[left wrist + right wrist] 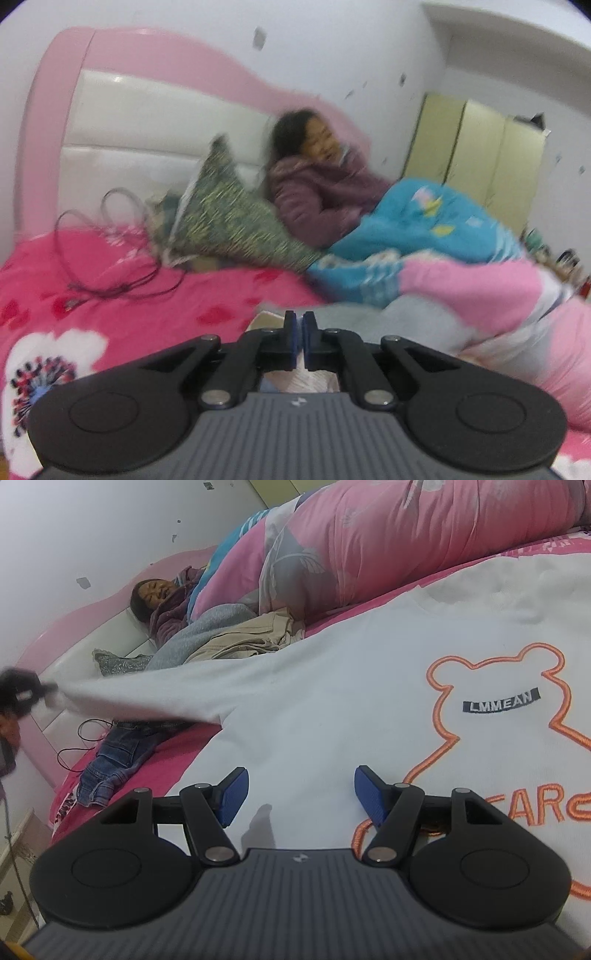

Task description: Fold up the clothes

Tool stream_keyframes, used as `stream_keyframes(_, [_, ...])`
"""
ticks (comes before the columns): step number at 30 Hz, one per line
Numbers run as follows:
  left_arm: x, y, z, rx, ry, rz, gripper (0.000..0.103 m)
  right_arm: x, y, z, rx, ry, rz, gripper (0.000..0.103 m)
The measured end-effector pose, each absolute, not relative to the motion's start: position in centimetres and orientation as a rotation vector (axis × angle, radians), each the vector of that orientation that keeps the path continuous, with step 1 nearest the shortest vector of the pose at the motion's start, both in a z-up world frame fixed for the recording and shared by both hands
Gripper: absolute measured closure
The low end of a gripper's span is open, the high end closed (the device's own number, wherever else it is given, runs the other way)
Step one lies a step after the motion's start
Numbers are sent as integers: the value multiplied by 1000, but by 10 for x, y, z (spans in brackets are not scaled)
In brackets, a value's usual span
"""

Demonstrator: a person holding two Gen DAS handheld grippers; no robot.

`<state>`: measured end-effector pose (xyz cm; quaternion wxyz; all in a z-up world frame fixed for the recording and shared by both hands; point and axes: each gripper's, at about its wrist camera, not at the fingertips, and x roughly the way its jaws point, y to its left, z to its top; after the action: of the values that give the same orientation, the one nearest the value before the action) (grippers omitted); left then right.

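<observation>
Under our right gripper (pixel 299 794), jaws wide and empty, lay the white sweatshirt (pixel 332 701), soft, light and limp, best taken at hem or cuff, while far to its left our left gripper (pixel 27 696) pinched the sleeve (pixel 147 696) taut.

White sweatshirt (pixel 332 709) ahead of the right tongs, orange bear outline, black "LMMEAN" label. Blue denim jeans (pixel 110 764) to their left. Bedsheet (pixel 110 295) hot pink, red hearts, a white flower left of the left tongs. Quilt (pixel 424 229) beyond them turquoise and pink. Pillow (pixel 229 221) green, speckled.
</observation>
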<state>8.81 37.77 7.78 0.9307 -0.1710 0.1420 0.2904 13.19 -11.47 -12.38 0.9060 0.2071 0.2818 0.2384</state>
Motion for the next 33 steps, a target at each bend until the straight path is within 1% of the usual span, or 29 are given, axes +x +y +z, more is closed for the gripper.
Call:
stream_keyframes(3, [96, 389, 50, -271, 346, 642, 99, 133, -115, -124, 431, 582, 494, 39])
stream_keyframes(5, [108, 400, 28, -226, 432, 641, 98, 134, -116, -124, 435, 582, 496, 39])
stream_keyframes(7, [114, 411, 12, -254, 513, 634, 91, 133, -116, -125, 440, 582, 498, 39])
stream_keyframes(8, [112, 415, 10, -272, 521, 648, 84, 134, -117, -125, 443, 582, 499, 39])
stream_keyframes(9, [107, 418, 9, -287, 510, 672, 76, 134, -117, -125, 446, 581, 500, 39])
stream_keyframes(10, [102, 419, 12, -282, 489, 695, 73, 134, -117, -126, 449, 581, 501, 39])
stream_keyframes(11, [97, 418, 16, -264, 461, 717, 67, 134, -118, -126, 452, 580, 502, 39])
stream_keyframes(12, [93, 415, 22, -235, 439, 734, 65, 135, -118, -126, 455, 580, 503, 39])
stream_keyframes(14, [84, 402, 35, -160, 403, 742, 64, 135, -119, -127, 460, 579, 506, 39])
stream_keyframes(18, [72, 345, 62, -22, 349, 574, 56, 134, -121, -128, 474, 577, 510, 40])
stream_keyframes(21, [68, 284, 63, 18, 372, 335, 55, 134, -120, -128, 472, 579, 507, 40])
stream_keyframes(26, [89, 181, 36, -32, 480, -63, 55, 135, -114, -121, 429, 616, 479, 40])
stream_keyframes(29, [114, 128, 12, -15, 548, -205, 55, 131, -116, -98, 373, 697, 450, 39])
stream_keyframes(33, [157, 82, -15, -23, 629, -303, 55, 120, -154, -53, 259, 680, 394, 39])
